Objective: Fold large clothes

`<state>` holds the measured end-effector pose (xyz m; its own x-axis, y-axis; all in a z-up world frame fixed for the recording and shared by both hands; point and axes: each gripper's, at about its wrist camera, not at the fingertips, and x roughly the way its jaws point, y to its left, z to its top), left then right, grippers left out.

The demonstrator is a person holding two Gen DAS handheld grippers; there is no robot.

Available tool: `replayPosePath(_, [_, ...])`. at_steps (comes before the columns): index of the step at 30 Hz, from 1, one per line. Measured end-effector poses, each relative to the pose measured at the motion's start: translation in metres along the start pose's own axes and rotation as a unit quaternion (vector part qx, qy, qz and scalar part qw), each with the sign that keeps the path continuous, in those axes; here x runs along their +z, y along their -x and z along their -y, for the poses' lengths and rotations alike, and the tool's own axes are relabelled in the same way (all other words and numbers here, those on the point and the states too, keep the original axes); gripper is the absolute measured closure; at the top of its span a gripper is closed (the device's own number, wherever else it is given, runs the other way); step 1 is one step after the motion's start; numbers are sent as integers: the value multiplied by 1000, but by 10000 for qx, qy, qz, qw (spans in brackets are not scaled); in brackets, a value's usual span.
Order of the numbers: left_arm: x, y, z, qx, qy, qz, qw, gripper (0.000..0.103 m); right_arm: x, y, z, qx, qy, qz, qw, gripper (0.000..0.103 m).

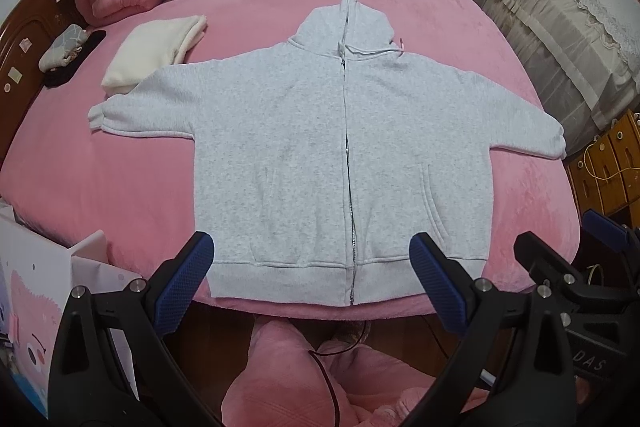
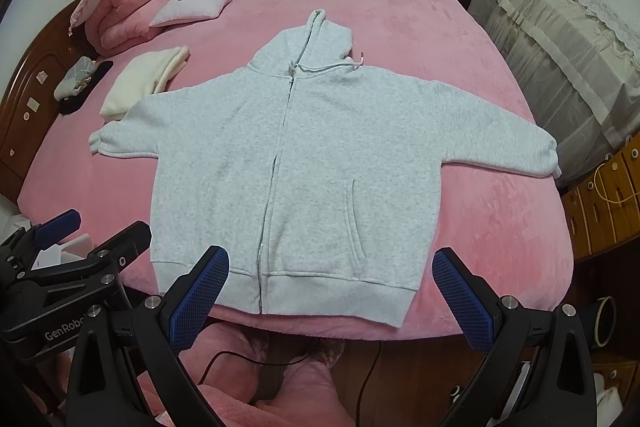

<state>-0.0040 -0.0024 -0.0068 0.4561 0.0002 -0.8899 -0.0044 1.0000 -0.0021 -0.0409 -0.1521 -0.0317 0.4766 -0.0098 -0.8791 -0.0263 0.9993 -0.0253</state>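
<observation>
Pink bed (image 1: 460, 11), grey hoodie (image 1: 304, 147) flat, wardrobe behind, left gripper (image 1: 312, 259) and right gripper (image 2: 330, 275) fingers spread, floor partly hidden.

I see a grey zip hoodie (image 1: 320, 147) spread flat, front up, on the pink bed (image 1: 460, 27), sleeves out to both sides. My left gripper (image 1: 310, 283) hangs wide apart above its hem, holding nothing. My right gripper (image 1: 576, 247) shows at the right edge.
</observation>
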Motion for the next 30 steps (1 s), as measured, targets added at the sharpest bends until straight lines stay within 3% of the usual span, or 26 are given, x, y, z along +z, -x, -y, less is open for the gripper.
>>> replayPosePath(22, [-4, 2, -5, 51, 59, -34, 10000, 6, -7, -2, -1, -12, 75, -51, 10000, 0])
replayPosePath(26, [0, -4, -19, 91, 153, -139, 9997, 6, -1, -11, -8, 51, 72, -186, 9998, 0])
replayPosePath(30, [1, -18, -51, -154, 567, -378, 9976, 5, 4, -32, -26, 12, 124, -554, 9984, 0])
